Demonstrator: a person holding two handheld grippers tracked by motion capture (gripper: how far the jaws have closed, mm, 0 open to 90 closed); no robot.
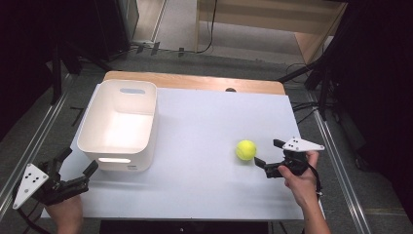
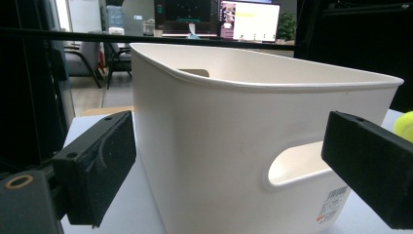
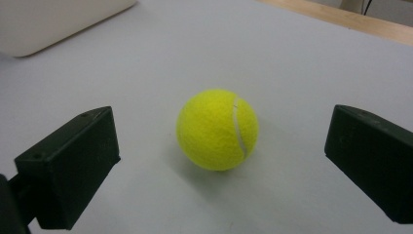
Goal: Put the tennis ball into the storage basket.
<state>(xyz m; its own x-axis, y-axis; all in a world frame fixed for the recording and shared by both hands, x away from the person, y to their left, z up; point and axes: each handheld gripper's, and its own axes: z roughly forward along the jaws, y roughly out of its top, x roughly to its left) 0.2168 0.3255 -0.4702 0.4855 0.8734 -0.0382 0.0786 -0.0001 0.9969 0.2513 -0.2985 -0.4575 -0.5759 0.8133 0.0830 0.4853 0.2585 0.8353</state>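
Note:
A yellow tennis ball [image 1: 246, 149] rests on the white table top, right of centre. My right gripper [image 1: 268, 153] is just to its right, open, with one jaw on either side of the ball's near flank and not touching it. The right gripper view has the ball [image 3: 216, 129] centred ahead of the right gripper [image 3: 224, 141], whose jaws stand wide apart. A white plastic bin [image 1: 139, 162] with handle slots stands at the left. My left gripper [image 1: 78, 162] is open at the bin's near left corner. The bin wall [image 2: 219, 146] looms close in the left gripper view, between the left gripper's [image 2: 231, 146] jaws.
The table top [image 1: 204, 112] is white with a wooden strip [image 1: 195, 81] along its far edge. Metal rails [image 1: 336, 156] run along both sides of the table. The ball's edge [image 2: 405, 124] peeks past the bin in the left gripper view. The bin looks empty inside.

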